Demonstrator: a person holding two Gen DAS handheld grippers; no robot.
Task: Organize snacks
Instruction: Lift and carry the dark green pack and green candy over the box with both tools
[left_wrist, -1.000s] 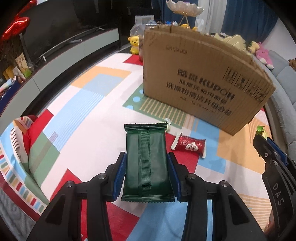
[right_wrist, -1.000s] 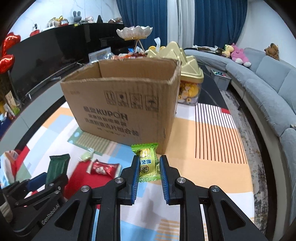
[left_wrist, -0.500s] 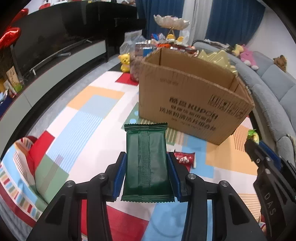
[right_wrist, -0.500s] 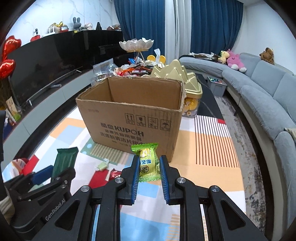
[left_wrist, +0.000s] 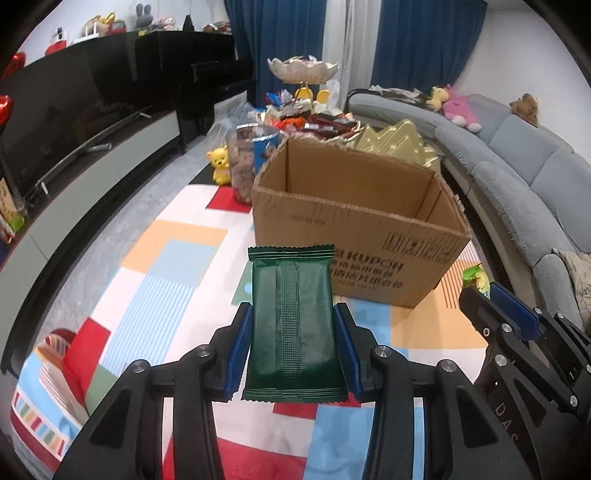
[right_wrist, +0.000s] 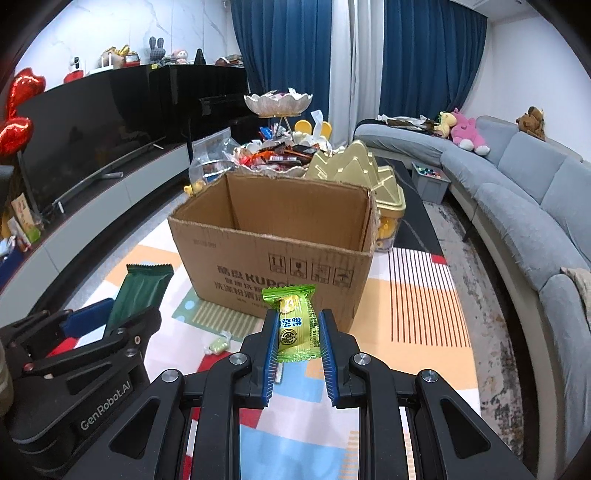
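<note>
Flat foil snack packet (left_wrist: 291, 325): dark green, plain, ribbed centre seam. Small crinkled candy wrapper (right_wrist: 294, 325): lime green with yellow panel and blue characters. Open corrugated cardboard box (left_wrist: 354, 236): tan brown, black printed lettering and handling symbols. Patchwork-print table cover (left_wrist: 173, 266): blocks of white, orange, pale blue stripes, red, green. Gripper finger pads (right_wrist: 269, 354): blue; frames black.

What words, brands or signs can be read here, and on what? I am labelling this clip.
"KUPOH": cardboard box, front face, above Chinese lines too blurred to read.
Four handling pictograms: same box face, upper right.
Small printed number near the box's top edge: too blurred to read.
"GenRobot.AI": body of the left tool.
"DA": partly cut off, on the right tool.
Chinese characters: yellow-green candy, illegible.
Dark green packet: none.
</note>
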